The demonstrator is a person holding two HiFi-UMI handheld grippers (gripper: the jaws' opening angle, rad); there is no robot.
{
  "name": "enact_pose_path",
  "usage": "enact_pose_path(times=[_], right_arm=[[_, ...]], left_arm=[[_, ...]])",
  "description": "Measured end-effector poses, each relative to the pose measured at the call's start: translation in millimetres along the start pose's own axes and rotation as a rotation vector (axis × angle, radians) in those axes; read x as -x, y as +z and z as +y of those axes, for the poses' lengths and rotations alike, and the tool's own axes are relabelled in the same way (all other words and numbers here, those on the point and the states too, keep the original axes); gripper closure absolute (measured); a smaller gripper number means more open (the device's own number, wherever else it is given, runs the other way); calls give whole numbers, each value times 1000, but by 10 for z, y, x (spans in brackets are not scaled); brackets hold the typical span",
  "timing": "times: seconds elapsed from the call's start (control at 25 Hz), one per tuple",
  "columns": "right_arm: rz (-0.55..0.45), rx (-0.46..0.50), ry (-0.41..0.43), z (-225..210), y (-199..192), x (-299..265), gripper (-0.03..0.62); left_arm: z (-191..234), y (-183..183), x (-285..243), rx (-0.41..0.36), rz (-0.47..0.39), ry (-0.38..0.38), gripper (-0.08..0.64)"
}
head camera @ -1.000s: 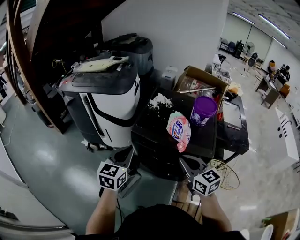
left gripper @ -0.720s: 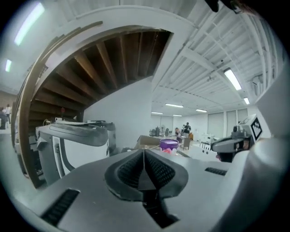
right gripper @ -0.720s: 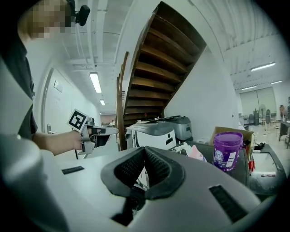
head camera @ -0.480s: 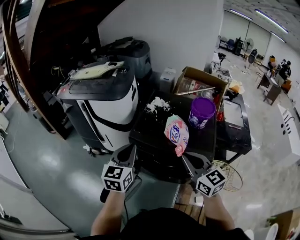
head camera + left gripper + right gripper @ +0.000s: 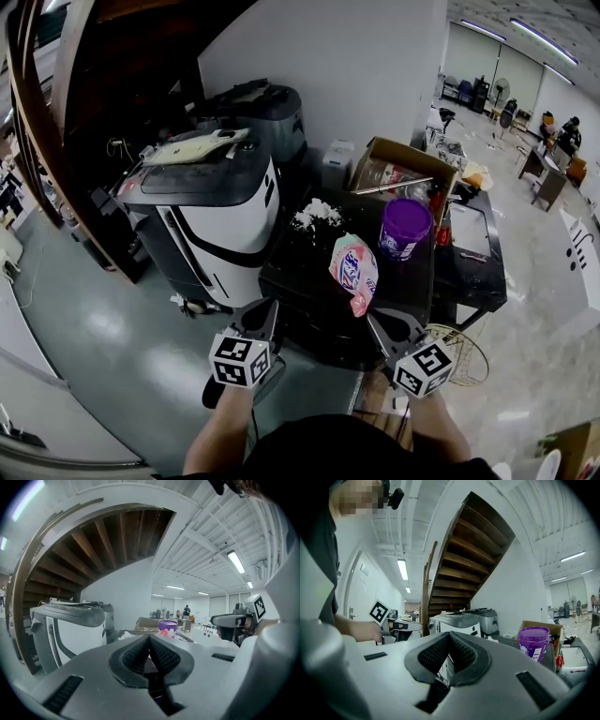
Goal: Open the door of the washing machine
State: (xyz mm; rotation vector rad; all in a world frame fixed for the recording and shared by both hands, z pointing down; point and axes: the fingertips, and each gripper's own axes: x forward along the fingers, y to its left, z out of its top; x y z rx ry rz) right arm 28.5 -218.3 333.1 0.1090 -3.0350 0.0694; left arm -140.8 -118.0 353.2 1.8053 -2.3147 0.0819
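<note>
Reference: clock directions are read on the head view, with the person at 6 o'clock.
Left gripper (image 5: 265,312): at 7 o'clock, close to the machine's near left corner. Its fingers (image 5: 133,656) are pressed fully together with nothing between them.
Right gripper (image 5: 378,322): at 5 o'clock, close to the near right corner. Its fingers are closed pad to pad and hold nothing.
Washing machine (image 5: 305,262): the dark boxy unit at centre, at 12 o'clock from both grippers. Its front face is in shadow, so the door cannot be made out. Whether either gripper touches it cannot be told.
Pouch (image 5: 354,267): pink and white, lying on the machine's top near the front edge.
Purple tub (image 5: 406,228): upright, at 1 o'clock from the pouch.
White heap (image 5: 319,211): at 11 o'clock from the pouch.
Cardboard box (image 5: 403,164): open, at 12 o'clock behind the tub.
White-and-grey unit (image 5: 211,211): at 10 o'clock, on the floor (image 5: 122,347) just beside the machine.
</note>
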Motion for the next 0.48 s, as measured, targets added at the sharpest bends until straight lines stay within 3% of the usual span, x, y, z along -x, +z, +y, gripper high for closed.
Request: enact_pose_path(times=[0.48], right_arm=[[-27, -39, 37, 49, 19, -128, 577]], left_arm=[[16, -55, 130, -9, 34, 38, 540]])
